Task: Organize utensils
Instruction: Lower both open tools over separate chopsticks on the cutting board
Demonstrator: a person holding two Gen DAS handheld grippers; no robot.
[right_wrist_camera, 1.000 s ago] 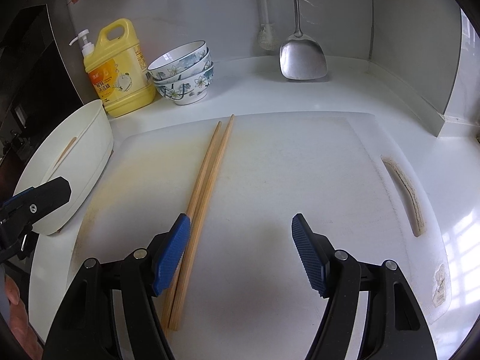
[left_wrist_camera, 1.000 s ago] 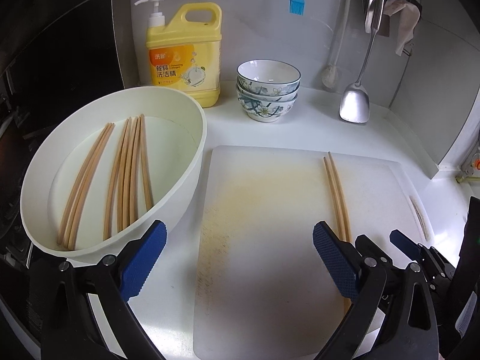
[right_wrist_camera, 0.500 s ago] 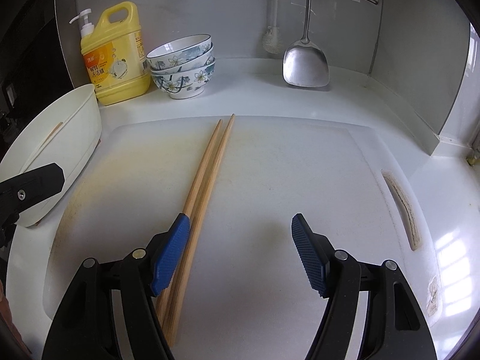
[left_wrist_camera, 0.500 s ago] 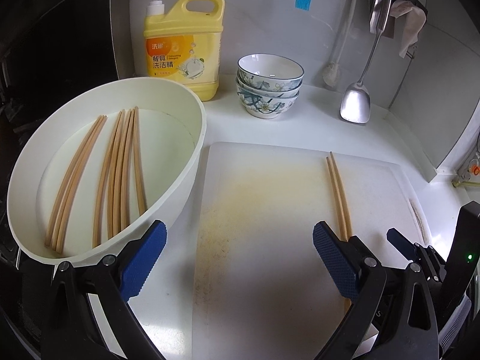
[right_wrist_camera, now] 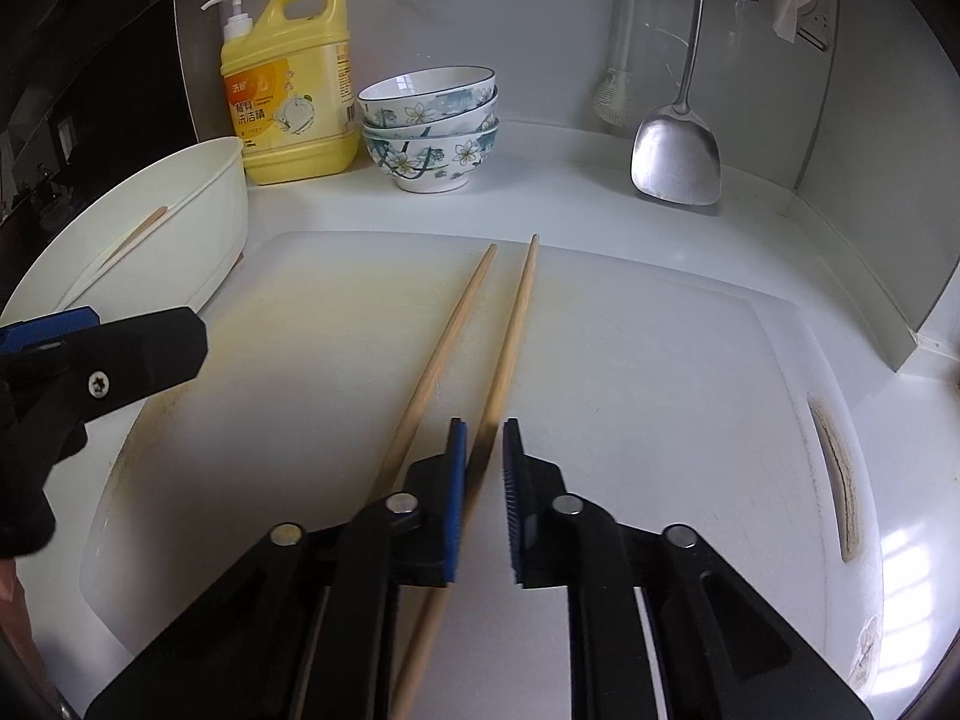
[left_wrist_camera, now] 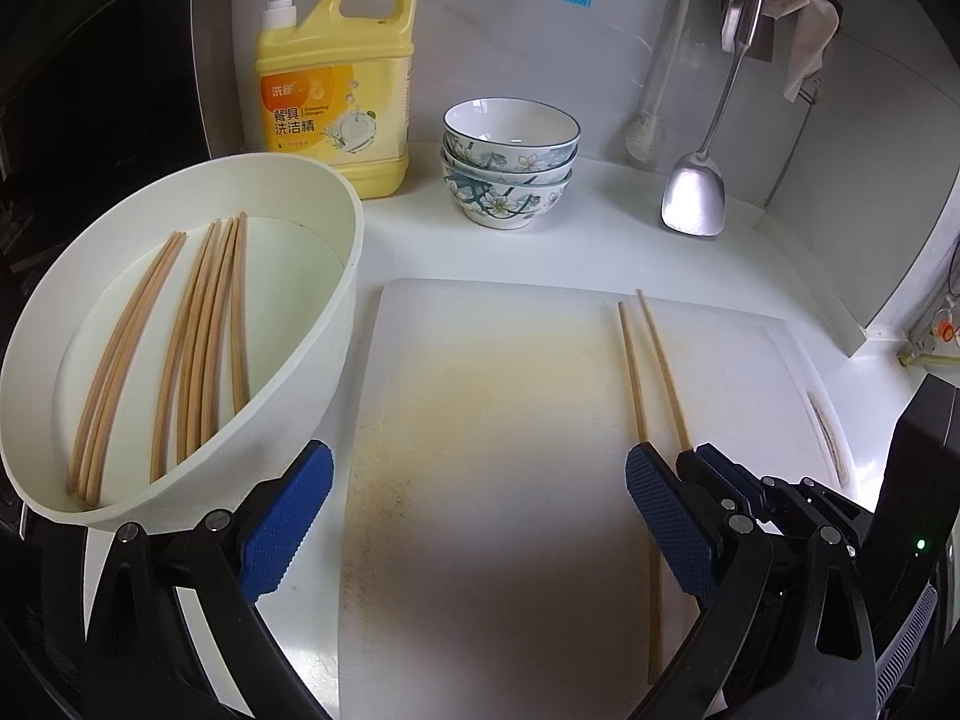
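1. The right gripper (right_wrist_camera: pixel 480 468), at the lower centre of its view, has just been closing; one chopstick (right_wrist_camera: pixel 510 324) is seen between its blue pads, the other (right_wrist_camera: pixel 444 336) just left of them.
2. Both chopsticks are laid on a white cutting board (right_wrist_camera: pixel 630 360).
3. The left gripper (left_wrist_camera: pixel 480 516) is held wide, grasping nothing.
4. More chopsticks (left_wrist_camera: pixel 204 330) are seen in a white basin (left_wrist_camera: pixel 342 312) at left.

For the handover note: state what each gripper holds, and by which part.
The right gripper, its jaws just closed, pinches one chopstick near its lower end. The left gripper is open and holds nothing.
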